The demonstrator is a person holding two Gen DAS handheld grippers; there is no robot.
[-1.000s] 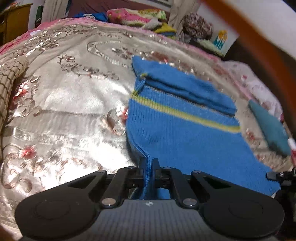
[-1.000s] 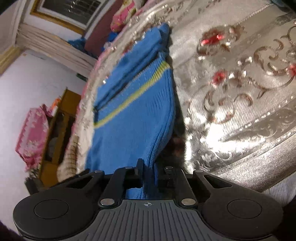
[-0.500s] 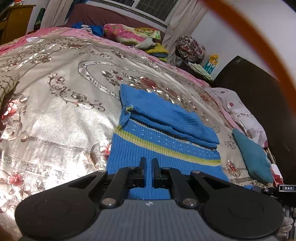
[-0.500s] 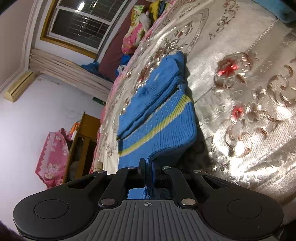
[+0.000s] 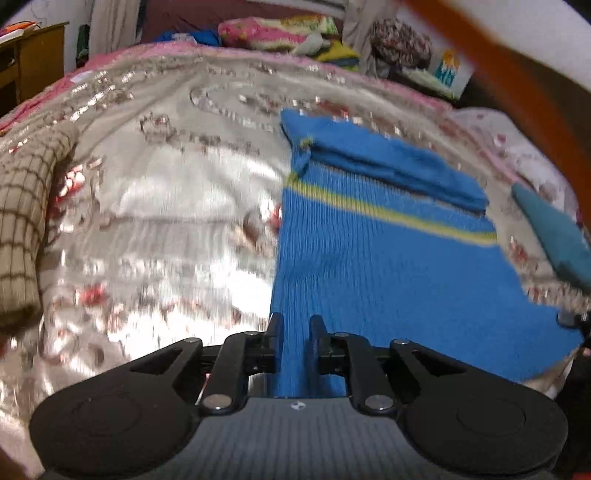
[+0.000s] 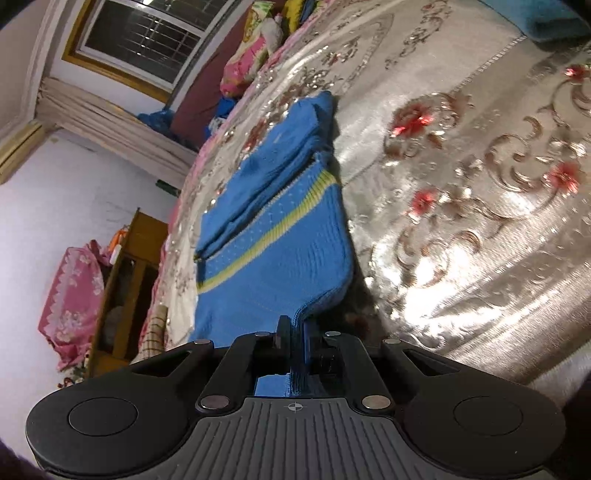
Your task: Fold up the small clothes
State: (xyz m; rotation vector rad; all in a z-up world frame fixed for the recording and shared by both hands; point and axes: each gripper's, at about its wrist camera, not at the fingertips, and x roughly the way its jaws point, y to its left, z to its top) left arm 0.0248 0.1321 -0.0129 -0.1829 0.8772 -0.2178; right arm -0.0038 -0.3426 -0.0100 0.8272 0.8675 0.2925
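Note:
A small blue knitted sweater with a yellow stripe lies on a shiny embroidered bedspread, its sleeve folded across the far end. My left gripper is shut on the near left hem corner. My right gripper is shut on the sweater's other near hem corner, which is lifted off the bed. The tip of the right gripper shows at the right edge of the left wrist view.
A beige checked garment lies at the left of the bed. A teal cloth lies right of the sweater. Folded clothes and pillows sit at the far end. A wooden cabinet stands beside the bed.
Both grippers, still holding the hem, dropped back low toward the near edge of the bed, stretching the sweater flat after briefly raising it.

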